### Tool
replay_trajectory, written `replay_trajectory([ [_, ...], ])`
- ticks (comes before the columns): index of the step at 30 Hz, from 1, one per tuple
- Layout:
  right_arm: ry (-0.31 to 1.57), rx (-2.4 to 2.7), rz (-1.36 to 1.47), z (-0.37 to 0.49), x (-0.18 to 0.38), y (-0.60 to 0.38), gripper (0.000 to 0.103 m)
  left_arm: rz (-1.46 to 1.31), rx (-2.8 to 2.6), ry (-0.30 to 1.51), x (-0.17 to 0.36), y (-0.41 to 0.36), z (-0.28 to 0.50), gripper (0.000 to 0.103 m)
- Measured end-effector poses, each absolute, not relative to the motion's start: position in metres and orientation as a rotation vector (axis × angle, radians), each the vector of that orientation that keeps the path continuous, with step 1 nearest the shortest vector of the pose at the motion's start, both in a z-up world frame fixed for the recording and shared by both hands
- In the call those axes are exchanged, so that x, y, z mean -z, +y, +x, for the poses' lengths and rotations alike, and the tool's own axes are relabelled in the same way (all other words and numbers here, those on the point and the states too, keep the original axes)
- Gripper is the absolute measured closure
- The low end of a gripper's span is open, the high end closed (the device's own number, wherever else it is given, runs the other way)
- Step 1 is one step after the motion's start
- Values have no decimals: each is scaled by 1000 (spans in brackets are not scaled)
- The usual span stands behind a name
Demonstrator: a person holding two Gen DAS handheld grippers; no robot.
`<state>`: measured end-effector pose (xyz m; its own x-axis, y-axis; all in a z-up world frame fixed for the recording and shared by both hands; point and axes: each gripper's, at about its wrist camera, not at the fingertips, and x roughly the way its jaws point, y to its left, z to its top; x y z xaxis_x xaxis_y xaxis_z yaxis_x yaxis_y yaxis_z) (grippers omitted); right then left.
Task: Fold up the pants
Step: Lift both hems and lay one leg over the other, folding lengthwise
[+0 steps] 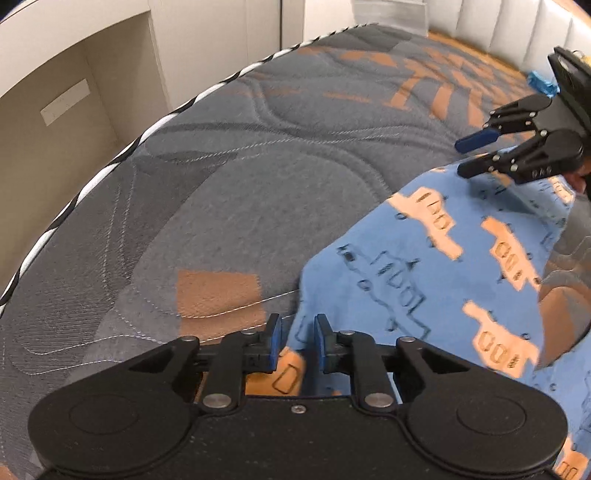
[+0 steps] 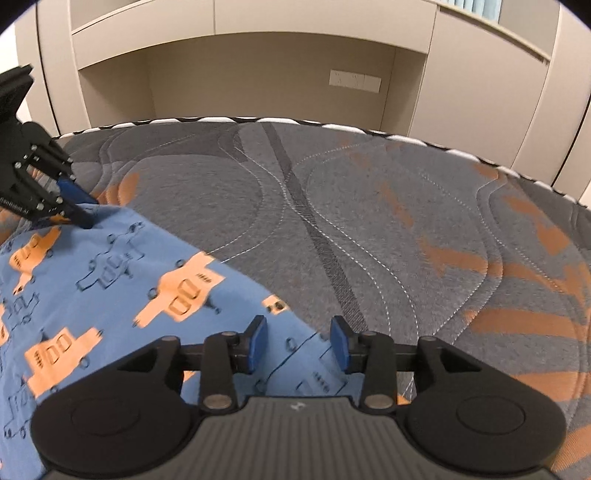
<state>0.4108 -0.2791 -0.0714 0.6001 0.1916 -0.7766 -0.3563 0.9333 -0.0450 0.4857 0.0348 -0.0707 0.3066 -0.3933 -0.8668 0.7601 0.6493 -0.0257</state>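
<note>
My left gripper is tipped steeply down over the near edge of the pants, its blue pads parted by a narrow gap; cloth shows in that gap, but the pads do not press on it, so I read it as released. My right gripper is also angled down, with a wider gap between the jaws, above the blue cloth at its edge and gripping nothing. From the left camera I see it entering from the upper right, one finger low over the far edge of the pants; whether it touches the cloth I cannot tell.

The pants, blue with orange truck prints, lie spread flat on the grey and orange mattress, towards the side nearest me. Pale cupboards stand beyond the mattress.

Both gripper bodies hide the cloth directly beneath them. The pants run off the frame edges, so I cannot make out waistband or legs. A small blue thing by the far padded wall is too blurred to identify.
</note>
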Motion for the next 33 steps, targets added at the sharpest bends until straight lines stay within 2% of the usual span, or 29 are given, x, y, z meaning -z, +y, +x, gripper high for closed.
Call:
replay_trajectory([
  [4,949,-355,-194,427,84,-284,59,422,807,999,74,37,487,98],
  [7,967,-398,-187,426,87,-286,59,446,800,959,72,35,479,100],
  [9,976,-396,-167,426,88,-289,67,459,779,922,68,35,474,101],
  [10,971,-391,-171,424,89,-288,77,464,774,897,65,36,470,101],
  [11,961,-384,-188,422,89,-285,91,477,765,870,61,36,465,101],
  [12,950,-379,-204,418,89,-282,98,492,759,848,57,37,461,101],
  [13,941,-375,-212,415,88,-278,99,510,754,821,53,37,455,101],
  [18,808,-235,-277,377,72,-257,101,595,742,693,29,40,418,101],
  [25,561,-141,-344,250,21,-230,100,736,779,452,-5,63,332,101],
  [33,478,-190,-477,114,15,-180,101,900,819,319,13,99,225,101],
])
